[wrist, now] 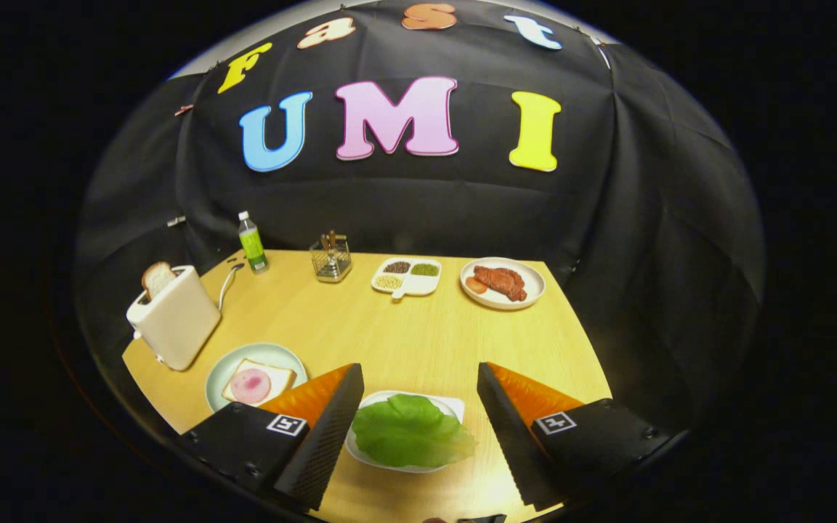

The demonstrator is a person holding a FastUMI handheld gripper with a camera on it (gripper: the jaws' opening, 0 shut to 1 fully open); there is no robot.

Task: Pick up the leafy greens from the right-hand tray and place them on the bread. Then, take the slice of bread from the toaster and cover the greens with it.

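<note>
nothing was done yet: the gripper point(418, 407) hung with fingers released, leafy greens point(410, 431) on their tray point(453, 408) between them, bread point(259, 380) at ten o'clock, toaster point(174, 323) slice point(157, 278) beyond.

Even, fairly bright light falls from above on the worktop point(418, 327), whose pale wood shows a soft sheen near the middle. Shadows under the things are short and faint. The fisheye lens bends the worktop's edges and curves the dark cloth wall. The centre is sharp; the rim softens and dims.
</note>
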